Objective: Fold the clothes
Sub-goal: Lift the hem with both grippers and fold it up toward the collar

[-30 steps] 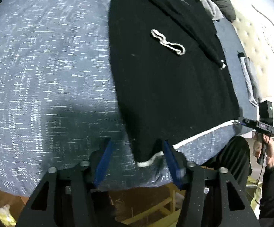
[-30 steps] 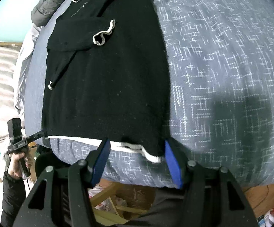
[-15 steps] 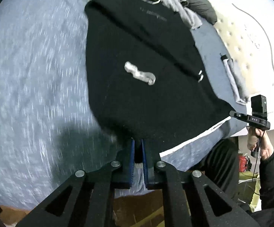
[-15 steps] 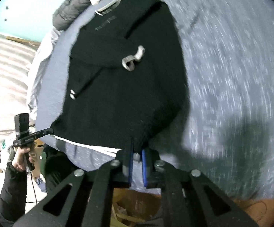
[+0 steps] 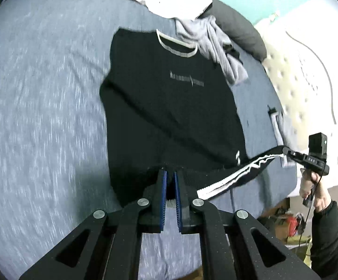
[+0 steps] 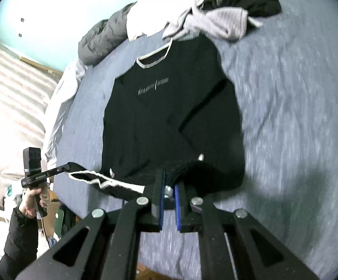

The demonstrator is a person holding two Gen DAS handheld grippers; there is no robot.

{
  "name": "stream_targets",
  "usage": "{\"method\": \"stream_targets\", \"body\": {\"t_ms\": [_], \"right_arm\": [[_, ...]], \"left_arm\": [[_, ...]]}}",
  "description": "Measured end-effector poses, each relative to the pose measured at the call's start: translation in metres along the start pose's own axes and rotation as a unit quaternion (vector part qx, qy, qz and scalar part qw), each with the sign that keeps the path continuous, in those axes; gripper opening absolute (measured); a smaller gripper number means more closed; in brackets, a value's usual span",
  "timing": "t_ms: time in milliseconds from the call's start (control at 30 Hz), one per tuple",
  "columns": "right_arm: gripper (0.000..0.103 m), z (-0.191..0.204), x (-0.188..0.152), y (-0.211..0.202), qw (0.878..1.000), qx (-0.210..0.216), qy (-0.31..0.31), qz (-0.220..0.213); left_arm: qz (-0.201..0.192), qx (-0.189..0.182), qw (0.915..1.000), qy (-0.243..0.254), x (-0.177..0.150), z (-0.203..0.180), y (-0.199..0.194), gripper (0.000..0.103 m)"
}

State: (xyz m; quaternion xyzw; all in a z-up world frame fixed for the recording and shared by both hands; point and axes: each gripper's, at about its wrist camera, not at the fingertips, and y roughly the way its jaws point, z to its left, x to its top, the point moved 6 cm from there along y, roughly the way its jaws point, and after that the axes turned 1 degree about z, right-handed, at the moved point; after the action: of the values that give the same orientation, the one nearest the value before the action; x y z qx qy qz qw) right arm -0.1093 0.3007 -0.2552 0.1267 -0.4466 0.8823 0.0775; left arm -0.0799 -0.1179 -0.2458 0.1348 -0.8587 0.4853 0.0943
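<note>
Black knit sweater with white-trimmed hem [image 5: 169, 107], collar flat on the grey-blue bed [image 5: 40, 93], has had its hem raised since a second ago, left gripper [image 5: 170, 184] and right gripper [image 6: 169, 186] each having clamped a corner, starting the fold.

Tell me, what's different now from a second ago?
Both grippers, left and right, closed on the bottom hem corners of the black sweater and lifted them off the bed, carrying the hem toward the collar. The collar end and the clothes pile stayed put.

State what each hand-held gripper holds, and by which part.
Both grip the black sweater: left hand-held gripper and right hand-held gripper each pinch a bottom hem corner.
</note>
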Motion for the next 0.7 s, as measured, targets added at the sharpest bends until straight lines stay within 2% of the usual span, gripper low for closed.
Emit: {"method": "stream_targets", "body": {"t_ms": [200,467,700], "right_arm": [[0.006,0.004,0.066,0.006,1.000,-0.009,-0.009,-0.019],[0.006,-0.005,0.159,0.031,0.999,-0.013,-0.004,-0.039],[0.006,-0.016,0.228,0.064,0.998,-0.033,-0.011,-0.046]], "left_arm": [[-0.016,0.000,0.9999,0.000,0.070,0.008,0.004,0.007],[-0.017,0.004,0.9998,-0.001,0.160,0.032,0.038,0.006],[-0.028,0.005,0.9996,-0.006,0.223,0.047,0.063,0.006]]}}
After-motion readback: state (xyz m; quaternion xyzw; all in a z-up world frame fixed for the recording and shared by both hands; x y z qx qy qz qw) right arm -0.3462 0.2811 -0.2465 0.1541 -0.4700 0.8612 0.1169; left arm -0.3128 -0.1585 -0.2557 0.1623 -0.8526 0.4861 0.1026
